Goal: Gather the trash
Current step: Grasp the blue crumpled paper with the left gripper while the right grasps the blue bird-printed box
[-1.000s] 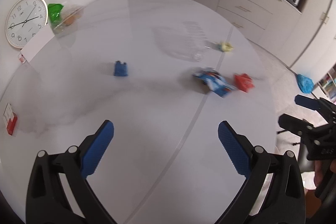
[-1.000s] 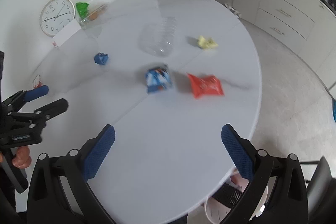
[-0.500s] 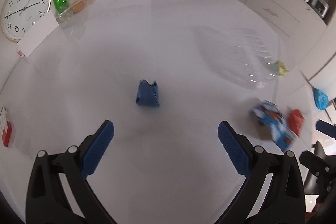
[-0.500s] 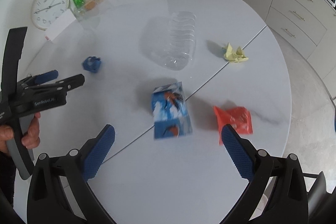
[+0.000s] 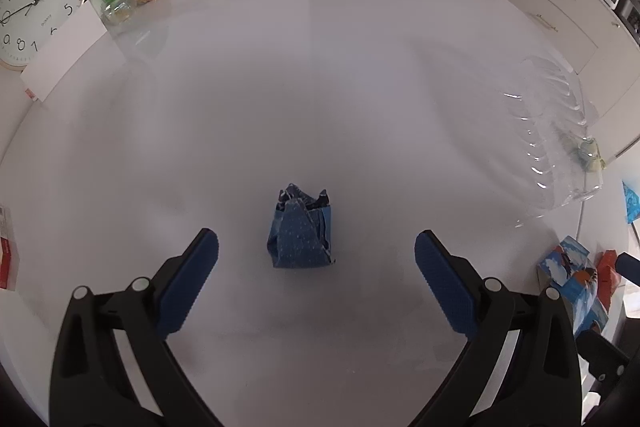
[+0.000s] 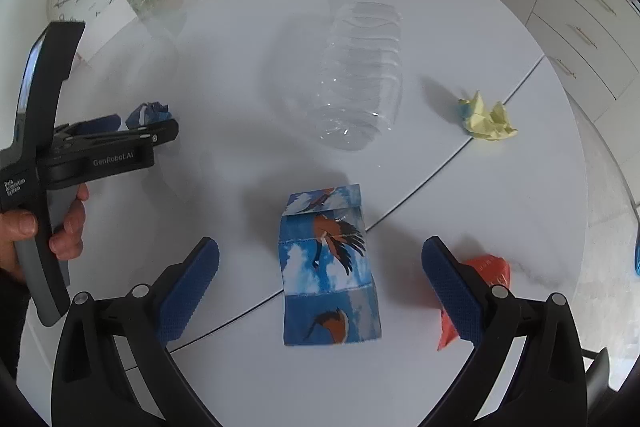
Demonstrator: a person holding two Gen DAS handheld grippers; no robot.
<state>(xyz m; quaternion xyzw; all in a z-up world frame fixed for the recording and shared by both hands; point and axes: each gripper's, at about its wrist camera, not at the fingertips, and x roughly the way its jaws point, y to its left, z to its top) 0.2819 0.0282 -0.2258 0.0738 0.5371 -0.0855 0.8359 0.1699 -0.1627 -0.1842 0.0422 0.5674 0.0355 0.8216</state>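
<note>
On the glossy white round table (image 5: 248,115), your left gripper (image 5: 316,251) gapes wide around a crumpled blue wrapper (image 5: 301,233), your right gripper (image 6: 320,259) spreads wide astride a folded bird-print carton (image 6: 328,267), and only its view shows yellow crumpled paper (image 6: 486,117).

Both tools nearer: blue wrapper (image 5: 301,231), carton (image 6: 329,267).

white round table (image 6: 248,367) | blue wrapper (image 5: 301,234) | clear bottle (image 6: 362,77) | bird carton (image 6: 328,267) | yellow paper (image 6: 486,117) | red packet (image 6: 490,269)
</note>
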